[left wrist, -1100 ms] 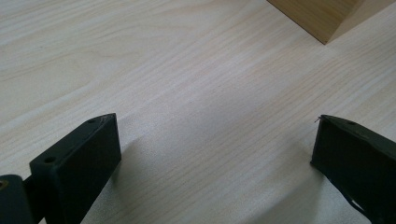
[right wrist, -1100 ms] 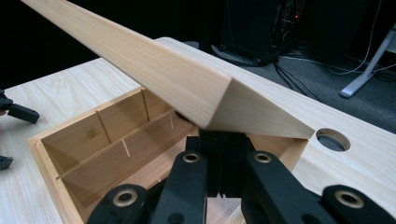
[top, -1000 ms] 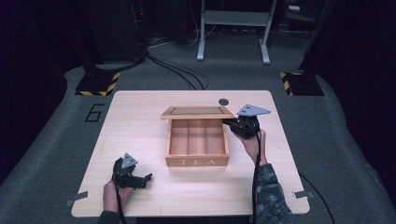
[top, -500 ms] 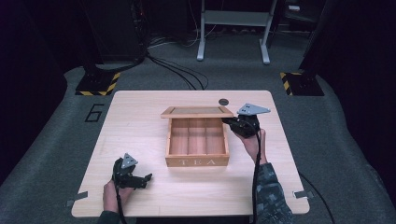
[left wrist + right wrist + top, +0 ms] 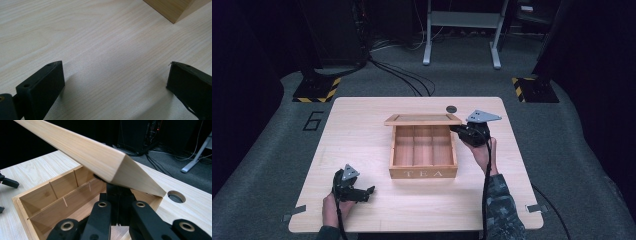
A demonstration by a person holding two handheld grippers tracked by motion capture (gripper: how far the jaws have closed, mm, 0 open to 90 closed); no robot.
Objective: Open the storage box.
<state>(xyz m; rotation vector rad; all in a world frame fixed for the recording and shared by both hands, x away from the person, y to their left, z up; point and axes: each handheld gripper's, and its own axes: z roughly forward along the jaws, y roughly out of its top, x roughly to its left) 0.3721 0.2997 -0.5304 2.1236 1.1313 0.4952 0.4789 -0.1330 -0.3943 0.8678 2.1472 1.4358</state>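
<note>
We see a wooden tea box (image 5: 423, 152) sitting near the middle of the table (image 5: 362, 120), with the word TEA on its front wall, the side nearest the person. Its inside is split by thin dividers into three compartments, and they look empty. The lid (image 5: 423, 119) is raised at the far edge of the box and stands open, hinged along the back.

In the right gripper view the lid (image 5: 82, 151) slants across above the open box (image 5: 50, 195), and the jaws of our right gripper (image 5: 117, 202) are pressed close together under the lid's corner, at the box's rim. We cannot tell for sure whether they pinch the lid's edge or merely sit closed beneath it. From above, the right gripper (image 5: 460, 131) sits at the box's right rear corner, touching the lid's right end, with the person's right hand (image 5: 482, 150) behind it.

Our left gripper (image 5: 364, 192) rests low over the table's near left part, well apart from the box. In the left gripper view its jaws stand wide apart with bare wood between them, holding nothing, and a corner of the box (image 5: 175, 10) shows at the upper right.

A small round hole (image 5: 451, 109) lies in the tabletop just behind the lid. Beyond the table, cables (image 5: 402, 80) run over the grey floor.
</note>
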